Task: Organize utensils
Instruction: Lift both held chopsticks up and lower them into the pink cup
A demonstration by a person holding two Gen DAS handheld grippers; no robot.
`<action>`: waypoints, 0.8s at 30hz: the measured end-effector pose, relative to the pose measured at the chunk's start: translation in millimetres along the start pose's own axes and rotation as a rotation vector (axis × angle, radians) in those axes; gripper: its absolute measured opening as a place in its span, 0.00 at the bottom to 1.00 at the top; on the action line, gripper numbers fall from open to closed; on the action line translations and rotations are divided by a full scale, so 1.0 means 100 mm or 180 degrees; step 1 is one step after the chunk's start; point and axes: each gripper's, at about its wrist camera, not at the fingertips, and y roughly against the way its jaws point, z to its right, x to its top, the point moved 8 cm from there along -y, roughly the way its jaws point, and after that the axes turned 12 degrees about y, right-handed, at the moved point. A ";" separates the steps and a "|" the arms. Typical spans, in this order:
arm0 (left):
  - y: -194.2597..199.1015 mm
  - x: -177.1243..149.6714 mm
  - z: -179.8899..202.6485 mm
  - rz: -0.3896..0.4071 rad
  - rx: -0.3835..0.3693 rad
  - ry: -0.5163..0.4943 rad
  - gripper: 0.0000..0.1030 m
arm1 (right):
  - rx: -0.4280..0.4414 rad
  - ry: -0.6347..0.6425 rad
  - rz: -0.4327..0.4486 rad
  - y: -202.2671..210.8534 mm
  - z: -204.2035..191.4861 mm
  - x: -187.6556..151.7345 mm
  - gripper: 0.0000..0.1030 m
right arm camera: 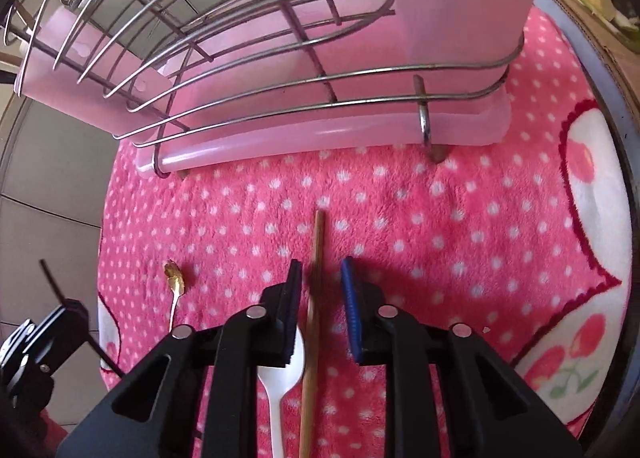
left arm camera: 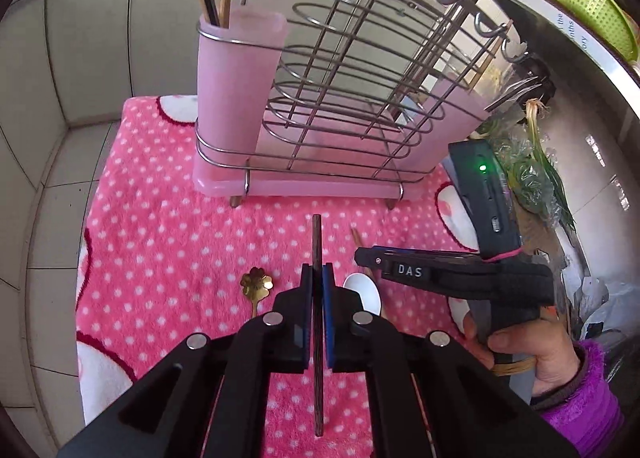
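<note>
Facing the wire utensil rack (left arm camera: 320, 98) on the pink dotted towel (left arm camera: 160, 238), we hold a dark chopstick (left arm camera: 317, 242) clamped in our left gripper (left arm camera: 317, 274). Our right gripper (right arm camera: 320, 278) stands partly open astride a light chopstick (right arm camera: 316, 258), pads apart from it, white spoon (right arm camera: 280, 378) beneath its left finger and gold spoon (right arm camera: 174, 278) further left.

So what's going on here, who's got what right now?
A person is sorting utensils into the pink rack. The left gripper is shut on a dark chopstick, lifted off the towel. The right gripper hangs over a light wooden chopstick, jaws either side, not yet pressing. The white spoon and gold spoon lie on the towel.
</note>
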 end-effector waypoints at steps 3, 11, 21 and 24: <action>0.07 0.02 0.06 0.0102 -0.0052 -0.0031 0.04 | -0.0003 0.0039 0.0071 0.01 -0.01 0.00 0.06; 0.38 0.15 0.07 0.0436 -0.0203 -0.0038 0.04 | 0.0183 -0.0012 0.0858 0.69 0.07 -0.11 0.05; 0.72 0.36 0.14 0.0854 -0.0263 0.0003 0.04 | 0.0189 -0.0155 0.1815 1.71 0.33 -0.23 0.05; 0.83 0.44 0.20 0.0974 -0.0270 -0.0017 0.04 | 0.0108 -0.0125 0.2087 2.01 0.37 -0.22 0.05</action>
